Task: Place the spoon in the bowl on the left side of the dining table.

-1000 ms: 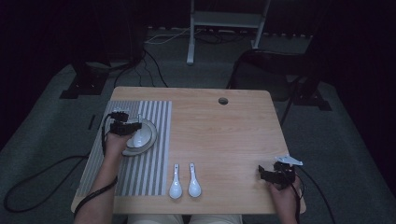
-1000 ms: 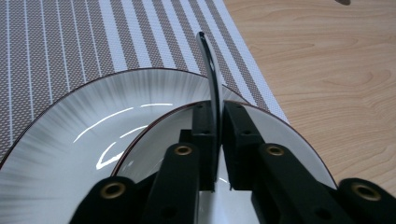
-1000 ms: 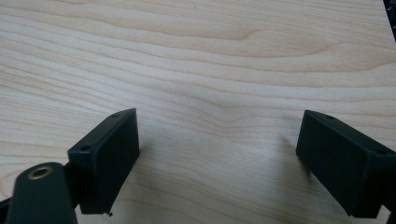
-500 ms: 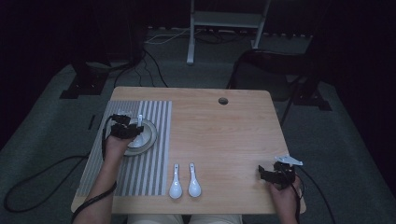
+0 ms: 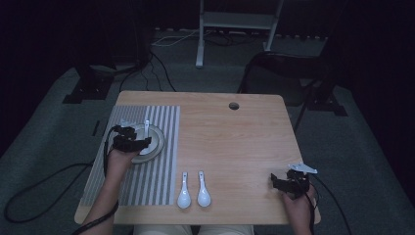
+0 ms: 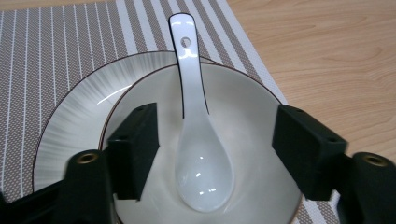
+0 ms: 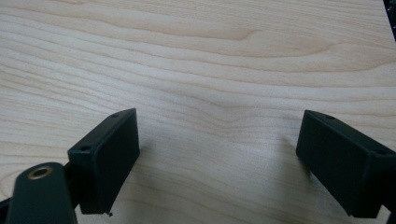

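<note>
A white ceramic spoon (image 6: pixel 198 140) lies in a white bowl (image 6: pixel 247 102) that sits on a ribbed plate (image 6: pixel 74 121) on the striped placemat (image 5: pixel 156 171). Its handle sticks out over the bowl's far rim. My left gripper (image 6: pixel 215 149) hovers over the bowl (image 5: pixel 151 142) with its jaws apart on either side of the spoon, not touching it; they have just been opening. Two more white spoons (image 5: pixel 184 192) (image 5: pixel 203 191) lie side by side near the table's front edge. My right gripper (image 5: pixel 281 183) rests at the front right corner, open over bare wood (image 7: pixel 210 93).
The wooden table (image 5: pixel 235 142) has a round cable hole (image 5: pixel 234 105) near its far edge. A desk frame (image 5: pixel 235 24) and cables stand on the dark floor behind it. A cable trails from the left gripper off the table's left side.
My left gripper opened and let go of the spoon, which now rests in the bowl, and it drew back slightly toward the person. The right gripper stayed put.
</note>
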`<state>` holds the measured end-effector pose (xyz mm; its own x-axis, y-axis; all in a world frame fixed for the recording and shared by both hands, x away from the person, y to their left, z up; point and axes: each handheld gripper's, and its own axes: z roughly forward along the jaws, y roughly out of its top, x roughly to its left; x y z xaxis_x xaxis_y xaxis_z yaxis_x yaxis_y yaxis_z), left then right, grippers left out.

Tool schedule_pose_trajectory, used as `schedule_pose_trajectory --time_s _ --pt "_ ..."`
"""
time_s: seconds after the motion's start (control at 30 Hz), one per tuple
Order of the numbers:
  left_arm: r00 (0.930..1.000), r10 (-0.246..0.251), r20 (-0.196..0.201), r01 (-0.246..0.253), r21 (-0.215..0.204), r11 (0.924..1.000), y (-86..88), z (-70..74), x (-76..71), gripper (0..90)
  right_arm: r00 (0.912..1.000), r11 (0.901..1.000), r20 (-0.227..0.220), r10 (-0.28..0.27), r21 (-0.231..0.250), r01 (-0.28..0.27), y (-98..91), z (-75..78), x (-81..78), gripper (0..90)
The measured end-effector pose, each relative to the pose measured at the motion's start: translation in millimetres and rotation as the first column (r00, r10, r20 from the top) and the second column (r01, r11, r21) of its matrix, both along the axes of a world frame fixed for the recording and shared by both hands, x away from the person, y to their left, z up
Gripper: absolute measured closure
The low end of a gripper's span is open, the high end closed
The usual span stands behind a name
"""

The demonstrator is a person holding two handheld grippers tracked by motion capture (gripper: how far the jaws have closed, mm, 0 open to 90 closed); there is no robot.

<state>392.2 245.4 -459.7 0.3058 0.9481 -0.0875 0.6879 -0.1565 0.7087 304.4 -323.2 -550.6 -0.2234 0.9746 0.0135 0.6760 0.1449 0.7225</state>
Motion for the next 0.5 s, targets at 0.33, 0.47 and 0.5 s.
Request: schedule_pose_trajectory --time_s 0.33,0.47,0.5 --pt "0.9998 -0.010 -0.017 0.010 -0.004 0.9999 2.5 -1.9 -18.1 19.1 1.0000 1.0000 0.000 0.000 0.000 0.000 0.0 0.0 0.0 12.6" --pt "0.9995 -0.022 -0.023 0.022 0.001 0.9998 2.3 -5.1 -24.7 10.0 1.0000 1.0000 0.000 0.000 0.000 0.000 0.0 0.0 0.0 12.6" --pt "0.9996 -0.020 -0.018 0.020 -0.003 0.9998 2.8 -5.6 -26.6 10.0 1.0000 1.0000 0.000 0.000 0.000 0.000 0.0 0.0 0.0 12.6"
